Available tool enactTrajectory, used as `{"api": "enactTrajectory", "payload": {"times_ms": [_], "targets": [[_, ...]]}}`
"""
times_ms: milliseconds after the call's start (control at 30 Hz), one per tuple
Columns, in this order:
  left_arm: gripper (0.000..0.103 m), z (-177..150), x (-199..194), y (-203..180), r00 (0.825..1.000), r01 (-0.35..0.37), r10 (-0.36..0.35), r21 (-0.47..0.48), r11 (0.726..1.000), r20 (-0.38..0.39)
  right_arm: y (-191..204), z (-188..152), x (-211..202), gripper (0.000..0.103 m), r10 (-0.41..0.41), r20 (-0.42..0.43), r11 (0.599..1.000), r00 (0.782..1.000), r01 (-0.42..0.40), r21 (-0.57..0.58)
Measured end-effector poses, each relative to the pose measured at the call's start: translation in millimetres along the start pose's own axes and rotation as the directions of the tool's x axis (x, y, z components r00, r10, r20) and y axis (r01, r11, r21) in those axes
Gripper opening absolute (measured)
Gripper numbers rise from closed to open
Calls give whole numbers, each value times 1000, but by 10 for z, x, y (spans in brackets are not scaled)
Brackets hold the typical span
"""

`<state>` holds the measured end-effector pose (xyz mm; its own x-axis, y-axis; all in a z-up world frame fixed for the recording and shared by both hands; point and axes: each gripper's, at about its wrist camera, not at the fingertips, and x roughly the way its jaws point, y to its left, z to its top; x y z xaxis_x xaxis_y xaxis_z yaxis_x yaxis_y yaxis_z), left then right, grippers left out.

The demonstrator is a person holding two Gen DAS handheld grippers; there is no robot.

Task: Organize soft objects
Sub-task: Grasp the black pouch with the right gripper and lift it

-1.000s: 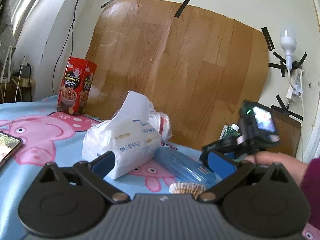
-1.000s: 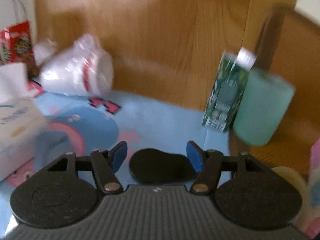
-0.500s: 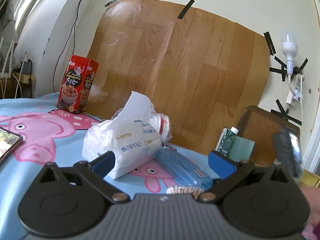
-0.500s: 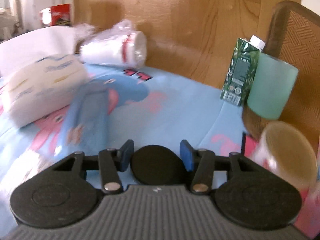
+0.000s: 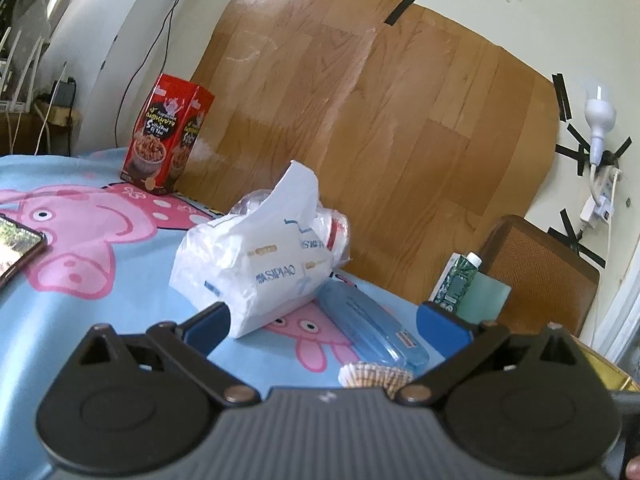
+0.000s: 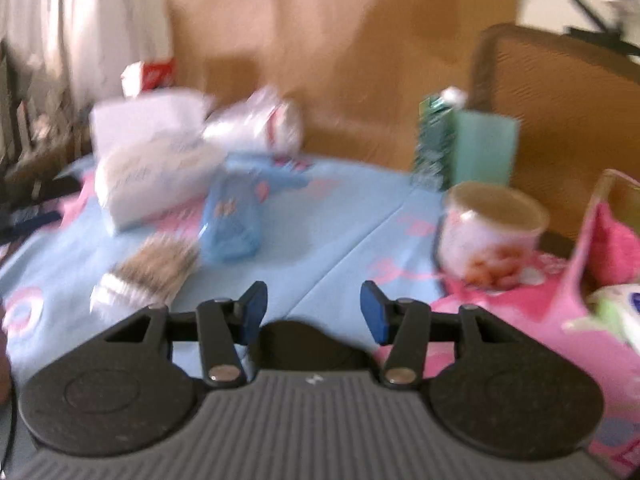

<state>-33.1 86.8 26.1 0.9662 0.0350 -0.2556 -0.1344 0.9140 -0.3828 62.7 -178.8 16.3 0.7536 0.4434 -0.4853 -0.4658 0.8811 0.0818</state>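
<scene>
A white tissue pack (image 5: pixel 256 264) lies on the blue cartoon cloth (image 5: pixel 80 320), with one tissue sticking up. My left gripper (image 5: pixel 324 320) is open just short of it, nothing between the fingers. The right wrist view is blurred. My right gripper (image 6: pixel 314 314) hovers over the cloth (image 6: pixel 320 240), its jaws opening with nothing between them. The tissue pack (image 6: pixel 156 172) is far to its left. At its right, a pink bin (image 6: pixel 576 264) holds a pink cloth (image 6: pixel 616 252) and a white-and-green pack (image 6: pixel 616 308).
A blue plastic pack (image 5: pixel 368 328), paper cake cases (image 5: pixel 376 374), wrapped cups (image 6: pixel 260 124), a green carton (image 5: pixel 456 280), a teal cup (image 5: pixel 484 296) and a printed tin (image 6: pixel 492 236) sit on the cloth. A red box (image 5: pixel 168 136), a phone (image 5: pixel 16 244) and a chair back (image 5: pixel 540 272) border it.
The right gripper has pulled back from the carton and cup, bringing the tin and pink bin into view, and left the left wrist view. Its jaws are narrower. The left view has rolled slightly.
</scene>
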Motion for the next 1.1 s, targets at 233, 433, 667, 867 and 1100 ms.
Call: {"api": "enactTrajectory", "payload": {"times_ms": [233,433,667,867,1100], "targets": [[103,-12,-25,-49,1000,13,-14,29,1000,13,-152,68,159,60,-91,-9,992,996,91,90],[103,-6,-7,-41,999,32,-32,26,999,7,-81,-45,32,61,-84,-10,989,996,85,119],[103,-8,-4,-40,1000,29,-29,24,999,9,79,-140,15,61,-28,-38,999,999,28,19],[103,-7,-8,-45,1000,27,-27,26,999,8,322,-358,-124,62,61,-77,989,995,-71,-134],[103,-4,-10,-45,1000,21,-21,27,999,-2,316,-602,-555,68,114,-85,979,990,-126,-159]]}}
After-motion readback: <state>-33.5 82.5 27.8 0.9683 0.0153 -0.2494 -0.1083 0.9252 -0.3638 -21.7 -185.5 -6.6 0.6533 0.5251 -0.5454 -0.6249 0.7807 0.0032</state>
